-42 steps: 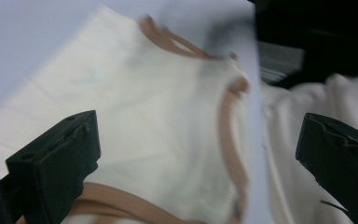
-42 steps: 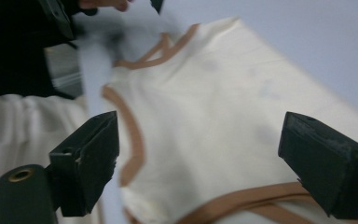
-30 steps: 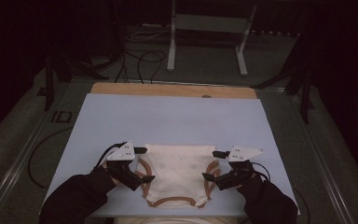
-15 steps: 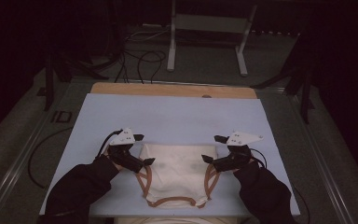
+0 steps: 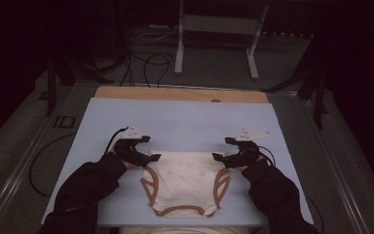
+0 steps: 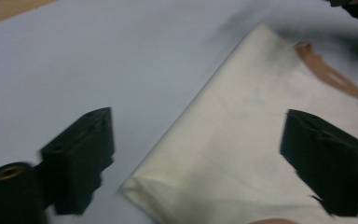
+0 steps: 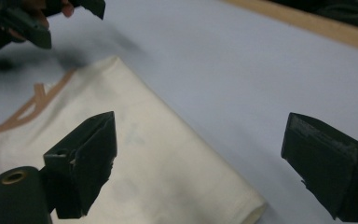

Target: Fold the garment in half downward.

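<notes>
At garment (image 5: 185,178) top corners: both grippers angled inward (jaws apart, nothing clamped).

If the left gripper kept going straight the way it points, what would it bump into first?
Probably the folded cream cloth with brown trim: its corner lies between the left gripper's open jaws, just ahead. Beyond that comes the pale blue table sheet; depth is hard to judge.

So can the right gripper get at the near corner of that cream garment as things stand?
Probably yes: the right gripper stands open right above the folded corner of the cream garment, which lies flat on the blue mat with nothing between them.
</notes>
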The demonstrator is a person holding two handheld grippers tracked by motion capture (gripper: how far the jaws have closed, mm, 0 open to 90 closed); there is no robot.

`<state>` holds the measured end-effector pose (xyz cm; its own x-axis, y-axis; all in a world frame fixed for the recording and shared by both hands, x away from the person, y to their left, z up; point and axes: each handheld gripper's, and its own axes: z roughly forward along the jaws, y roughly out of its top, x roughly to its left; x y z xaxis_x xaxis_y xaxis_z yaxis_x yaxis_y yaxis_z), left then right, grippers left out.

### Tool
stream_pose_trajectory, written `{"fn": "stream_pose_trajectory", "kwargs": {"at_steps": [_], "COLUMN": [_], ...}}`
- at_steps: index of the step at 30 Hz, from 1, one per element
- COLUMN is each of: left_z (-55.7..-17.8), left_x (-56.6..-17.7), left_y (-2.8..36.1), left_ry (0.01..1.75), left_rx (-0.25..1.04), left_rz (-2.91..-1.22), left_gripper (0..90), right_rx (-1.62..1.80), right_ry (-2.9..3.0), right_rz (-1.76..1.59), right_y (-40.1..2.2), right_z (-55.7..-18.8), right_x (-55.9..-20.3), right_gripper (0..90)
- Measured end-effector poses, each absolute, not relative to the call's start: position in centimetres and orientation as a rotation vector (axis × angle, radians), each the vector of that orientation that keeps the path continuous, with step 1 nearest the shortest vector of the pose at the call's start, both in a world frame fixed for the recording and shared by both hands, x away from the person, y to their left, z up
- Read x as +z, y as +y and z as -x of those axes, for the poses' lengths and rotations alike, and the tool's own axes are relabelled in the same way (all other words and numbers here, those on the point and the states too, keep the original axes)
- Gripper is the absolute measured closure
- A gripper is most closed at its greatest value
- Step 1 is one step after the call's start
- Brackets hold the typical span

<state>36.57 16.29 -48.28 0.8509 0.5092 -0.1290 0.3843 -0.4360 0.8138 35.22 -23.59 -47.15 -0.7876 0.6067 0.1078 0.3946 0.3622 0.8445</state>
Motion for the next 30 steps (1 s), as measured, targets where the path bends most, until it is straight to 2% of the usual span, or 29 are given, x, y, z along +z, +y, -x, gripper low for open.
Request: {"fn": "stream_pose_trajectory", "kwargs": {"at_steps": [3, 12, 16, 19, 22, 30], "left_z": [-37.4, -38.5, -38.5, -38.4, -38.3, -38.3], "left_x": [-49.5, -51.8, -52.2, -52.3, -52.2, -52.3], "left_y": [16.6, 17.2, 17.0, 16.9, 17.1, 17.7], "left_ry": [0.704, 0.794, 0.783, 0.780, 0.788, 0.828], "left_rx": [0.154, 0.101, 0.071, 0.072, 0.064, 0.024], "left_rz": [-2.118, -2.156, -2.189, -2.196, -2.195, -2.177], "left_gripper": [16.7, 39.5, 46.9, 52.2, 58.0, 72.0], "right_rx": [1.366, 1.285, 1.264, 1.257, 1.241, 1.193], "right_ry": [2.432, 2.507, 2.557, 2.590, 2.604, 2.635], "right_rz": [-0.954, -1.073, -1.086, -1.066, -1.050, -0.984], "right_y": [-23.8, -24.6, -24.7, -24.6, -24.5, -24.4], "right_z": [-36.0, -37.6, -37.9, -37.9, -37.7, -37.5], "right_x": [-48.4, -51.1, -51.8, -52.0, -52.0, -51.7], "right_gripper": [15.5, 18.6, 24.6, 35.6, 43.0, 76.0]}}
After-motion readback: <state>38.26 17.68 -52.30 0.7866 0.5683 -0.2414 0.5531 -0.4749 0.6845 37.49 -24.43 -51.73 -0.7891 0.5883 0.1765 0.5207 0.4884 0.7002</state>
